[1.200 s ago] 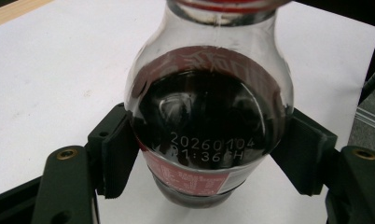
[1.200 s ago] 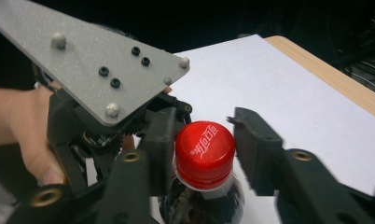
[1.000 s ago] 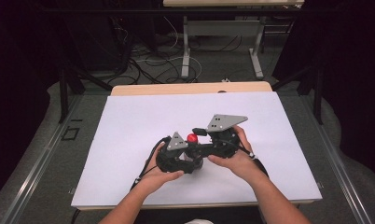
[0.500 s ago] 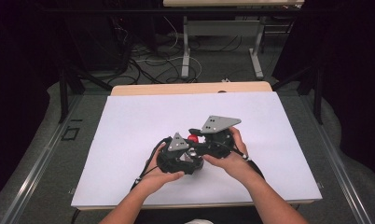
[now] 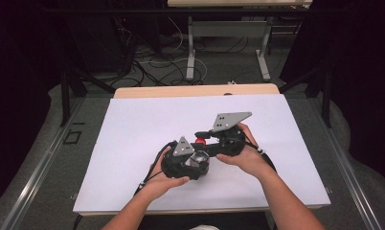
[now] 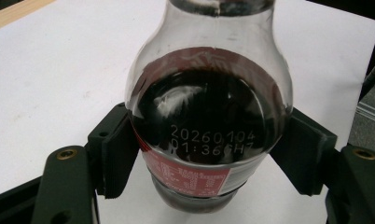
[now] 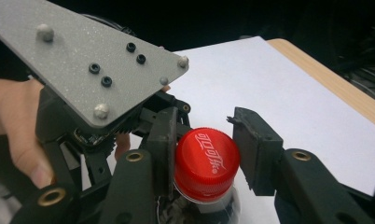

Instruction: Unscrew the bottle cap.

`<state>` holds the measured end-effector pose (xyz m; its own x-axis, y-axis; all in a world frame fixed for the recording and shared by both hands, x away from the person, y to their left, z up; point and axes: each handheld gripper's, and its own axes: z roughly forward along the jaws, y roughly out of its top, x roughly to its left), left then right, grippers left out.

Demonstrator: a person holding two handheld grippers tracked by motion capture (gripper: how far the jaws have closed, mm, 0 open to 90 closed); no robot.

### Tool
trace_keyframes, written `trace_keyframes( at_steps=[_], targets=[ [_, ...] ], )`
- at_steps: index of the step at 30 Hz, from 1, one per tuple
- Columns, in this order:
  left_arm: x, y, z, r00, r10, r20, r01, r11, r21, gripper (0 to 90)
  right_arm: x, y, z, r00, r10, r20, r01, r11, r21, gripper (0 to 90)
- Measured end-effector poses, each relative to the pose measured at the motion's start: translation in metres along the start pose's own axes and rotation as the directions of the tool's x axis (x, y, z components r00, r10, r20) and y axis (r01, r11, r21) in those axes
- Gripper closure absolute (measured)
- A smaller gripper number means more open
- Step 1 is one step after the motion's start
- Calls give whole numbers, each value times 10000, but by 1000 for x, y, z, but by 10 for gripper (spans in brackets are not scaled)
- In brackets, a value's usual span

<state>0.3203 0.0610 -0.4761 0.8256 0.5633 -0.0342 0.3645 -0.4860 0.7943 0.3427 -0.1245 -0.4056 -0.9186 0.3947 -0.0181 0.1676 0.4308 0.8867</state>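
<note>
Both pads of the left gripper (image 6: 209, 154) press against the sides of a small cola bottle (image 6: 209, 116), clamping its round, dark-filled body just above the red label, with a printed date code facing the camera. Around the bottle's red cap (image 7: 206, 163) stand the jaws of the right gripper (image 7: 209, 154), which have just been opening a little: one pad lies against the cap's side, the other stands just clear of it with a narrow gap, so the cap sits between them without being pinched. From the high view the bottle (image 5: 198, 158) is held above the white table sheet (image 5: 133, 129), near its middle, between the two hands, right gripper (image 5: 203, 136) coming in over the left gripper (image 5: 193, 163).
</note>
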Motion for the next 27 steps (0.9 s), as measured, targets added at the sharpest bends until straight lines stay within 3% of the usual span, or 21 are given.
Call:
trace_keyframes(
  at_steps=[1,2,3,6,8,14,18,19,20,21,22,23,24,25,27],
  targets=[
    [1,0,0,10000,-12,-19,12,10000,-27,300,6,0,-1,9987,324,391,-318,9993,-179,518],
    [2,0,-1,10000,14,-46,-14,10000,14,300,9,1,-2,9978,425,507,-415,9989,-219,513],
    [2,0,-1,9999,-102,-98,101,9999,-74,300,9,1,-2,9978,425,507,-415,9989,-219,513],
    [4,0,-2,9999,-57,-152,57,10000,-19,300,19,2,-3,9901,299,1373,-260,9992,-308,510],
    [4,0,-3,9998,-57,-168,57,10000,-18,300,26,2,-1,9829,548,1758,-517,9984,-220,510],
    [2,0,-1,9998,-105,-155,104,9999,-91,300,27,0,5,9808,502,1885,-445,9984,-347,528],
    [2,1,-1,10000,-5,-34,5,9999,106,300,25,0,8,9794,326,1993,-298,9994,-170,601],
    [3,0,-2,10000,47,-2,-47,9998,168,300,24,0,9,9805,259,1947,-244,9996,-102,603],
    [3,0,-1,10000,-82,21,82,9999,72,300,18,0,9,9885,187,1503,-170,9998,-123,606],
    [3,0,-1,10000,-48,-79,48,10000,-11,300,16,0,7,9913,230,1294,-226,9997,-40,607],
    [2,0,-1,9999,-68,-83,68,10000,-19,300,16,0,7,9913,230,1294,-226,9997,-40,607],
    [2,0,-1,10000,-39,-85,39,10000,-17,300,9,1,5,9963,188,837,-181,9998,-83,609],
    [2,0,-1,10000,-43,-63,43,10000,-13,300,9,1,5,9963,188,837,-181,9998,-83,609],
    [2,0,-2,10000,-48,-73,48,10000,-15,300,3,0,4,9989,199,435,-196,9998,-74,610],
    [1,0,-1,9999,-131,-31,131,9999,-9,300,0,0,4,9998,103,175,-102,9999,-60,609]
  ],
)
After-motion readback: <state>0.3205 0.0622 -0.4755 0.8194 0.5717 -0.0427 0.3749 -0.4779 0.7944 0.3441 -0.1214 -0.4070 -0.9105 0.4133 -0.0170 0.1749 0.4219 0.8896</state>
